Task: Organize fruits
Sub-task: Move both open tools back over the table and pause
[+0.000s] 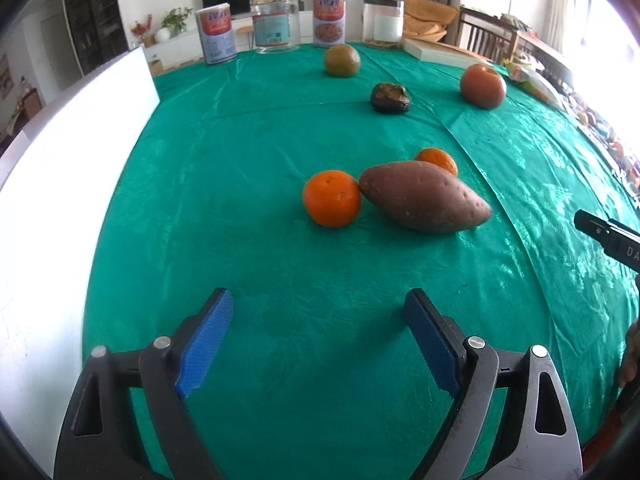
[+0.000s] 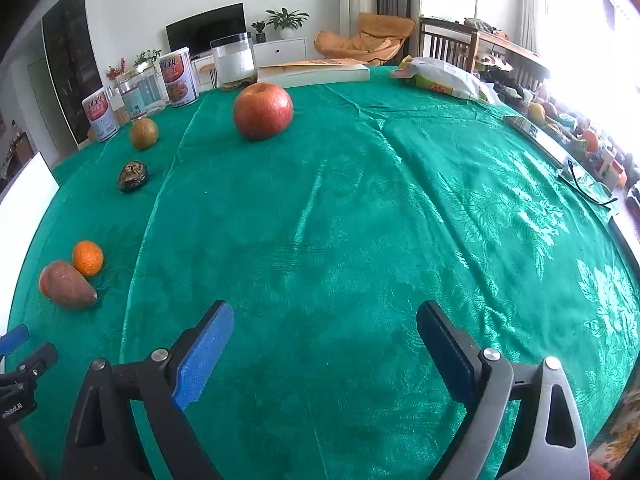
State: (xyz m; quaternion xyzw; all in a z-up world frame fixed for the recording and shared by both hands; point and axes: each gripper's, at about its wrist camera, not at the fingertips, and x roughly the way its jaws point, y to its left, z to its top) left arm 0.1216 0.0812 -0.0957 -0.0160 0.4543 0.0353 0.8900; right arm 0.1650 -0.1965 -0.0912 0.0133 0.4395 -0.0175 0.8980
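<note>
two blue-padded grippers, left gripper (image 1: pixel 318 336) and right gripper (image 2: pixel 324 350), hang wide and empty over the green satin tablecloth (image 1: pixel 280 264). the round orange mandarin (image 1: pixel 331 198) touches the reddish-brown sweet potato (image 1: pixel 424 197); best approach from its free side.

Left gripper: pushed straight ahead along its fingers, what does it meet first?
Probably the nearer orange, touching the sweet potato. The left gripper is open and empty; depth is uncertain.

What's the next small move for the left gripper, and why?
Probably ease the left gripper forward toward the near orange. Its jaws are open and empty, and that orange is the closest fruit ahead, though it touches the sweet potato, so approach from the orange's free left side.
</note>
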